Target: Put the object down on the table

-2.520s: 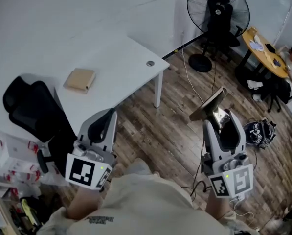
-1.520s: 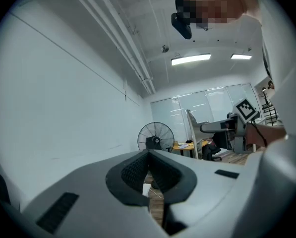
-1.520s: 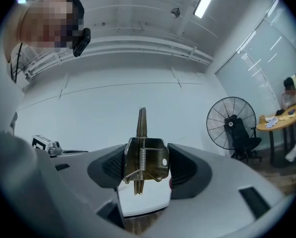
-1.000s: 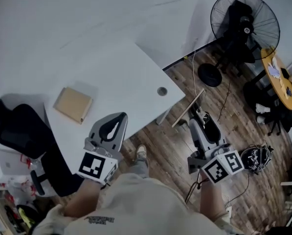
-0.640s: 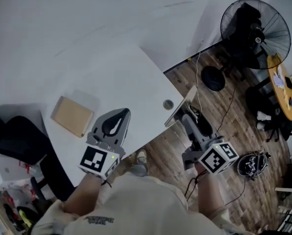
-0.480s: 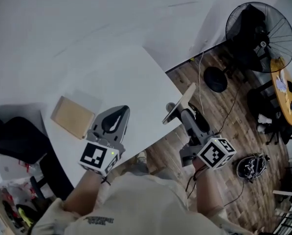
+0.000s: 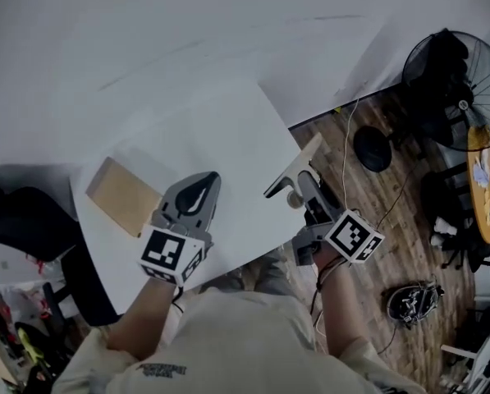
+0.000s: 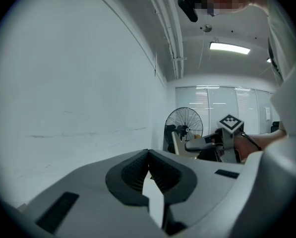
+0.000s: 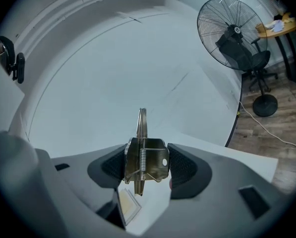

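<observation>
Swinging in from over the wooden floor [image 7: 392, 189], our right hand-held gripper [image 7: 300, 185] had carried the clipboard [image 7: 295, 167] across to the counter [image 7: 220, 130]. A couple of seconds earlier it had hung well clear of the counter's corner; now the board's forward end reached over the counter's near edge. Our left hand-held gripper [image 7: 205, 180] had likewise come from beside the counter to above its top. Its jaws were pressed together with nothing between them. The right hand-held gripper's jaws stood wide, their pads clamped on either side of the clipboard's metal spring clip. The wooden board rose edge-on straight ahead of the jaws, tilted rather than flat. We could not tell from the head view whether the board's lower corner touched the counter, but most of it plainly hung in the air. Bare white counter lay ahead of and below that hand-held gripper. A flat brown box [image 7: 123, 194] rested on the counter just to the left of the left hand-held gripper, well apart from the clipboard. The standing fan [image 7: 454, 64] was far off to the right of the right hand-held gripper. We judged the carry to be nearly done and the putting-down not yet begun. The board would need laying flat on the open counter ahead before the jaws let go. It also needed to sit far enough in from the edge, since a board released half over it might tip to the floor.
</observation>
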Action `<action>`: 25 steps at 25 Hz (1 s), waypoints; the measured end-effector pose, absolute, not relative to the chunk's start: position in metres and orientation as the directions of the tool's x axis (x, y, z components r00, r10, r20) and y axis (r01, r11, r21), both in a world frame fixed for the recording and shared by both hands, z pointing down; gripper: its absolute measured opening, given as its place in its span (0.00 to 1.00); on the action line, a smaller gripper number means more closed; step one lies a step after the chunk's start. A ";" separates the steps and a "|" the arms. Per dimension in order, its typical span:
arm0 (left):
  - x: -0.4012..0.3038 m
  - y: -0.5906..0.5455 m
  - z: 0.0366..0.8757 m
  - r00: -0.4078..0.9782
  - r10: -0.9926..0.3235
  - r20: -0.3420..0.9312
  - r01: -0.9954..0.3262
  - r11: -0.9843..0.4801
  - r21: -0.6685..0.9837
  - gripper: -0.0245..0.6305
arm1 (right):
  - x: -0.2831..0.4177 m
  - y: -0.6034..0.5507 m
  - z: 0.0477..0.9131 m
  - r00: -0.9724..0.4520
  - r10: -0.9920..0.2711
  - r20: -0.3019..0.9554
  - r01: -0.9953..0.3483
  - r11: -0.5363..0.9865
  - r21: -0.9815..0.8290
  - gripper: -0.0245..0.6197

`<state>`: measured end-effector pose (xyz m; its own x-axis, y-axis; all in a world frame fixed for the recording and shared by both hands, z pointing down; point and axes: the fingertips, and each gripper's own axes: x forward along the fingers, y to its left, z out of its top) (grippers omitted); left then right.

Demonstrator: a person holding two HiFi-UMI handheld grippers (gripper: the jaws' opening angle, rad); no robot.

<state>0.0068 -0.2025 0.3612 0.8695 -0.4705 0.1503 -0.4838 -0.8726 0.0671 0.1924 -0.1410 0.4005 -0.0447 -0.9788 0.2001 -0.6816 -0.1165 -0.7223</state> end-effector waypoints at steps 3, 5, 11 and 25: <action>0.016 -0.214 0.370 0.851 -0.496 0.176 -0.513 -0.856 0.070 0.07 | 0.202 -0.165 0.411 -0.085 -0.974 0.208 -0.665 -0.100 -0.740 0.43; 0.020 -0.220 0.377 0.838 -0.509 0.197 -0.531 -0.844 0.080 0.07 | 0.204 -0.180 0.420 -0.118 -0.969 0.216 -0.644 -0.091 -0.760 0.43; 0.039 -0.242 0.393 0.788 -0.564 0.247 -0.598 -0.797 0.088 0.07 | 0.225 -0.225 0.450 -0.197 -0.945 0.262 -0.624 -0.085 -0.777 0.43; 0.078 -0.308 0.421 0.642 -0.701 0.311 -0.757 -0.644 0.111 0.07 | 0.263 -0.327 0.502 -0.395 -0.849 0.352 -0.590 -0.060 -0.806 0.43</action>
<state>0.0777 -0.3084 0.4210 0.6420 -0.7007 0.3112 -0.7568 -0.6442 0.1107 0.2629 -0.3271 0.5016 -0.3950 -0.8486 0.3520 -0.5896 -0.0597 -0.8055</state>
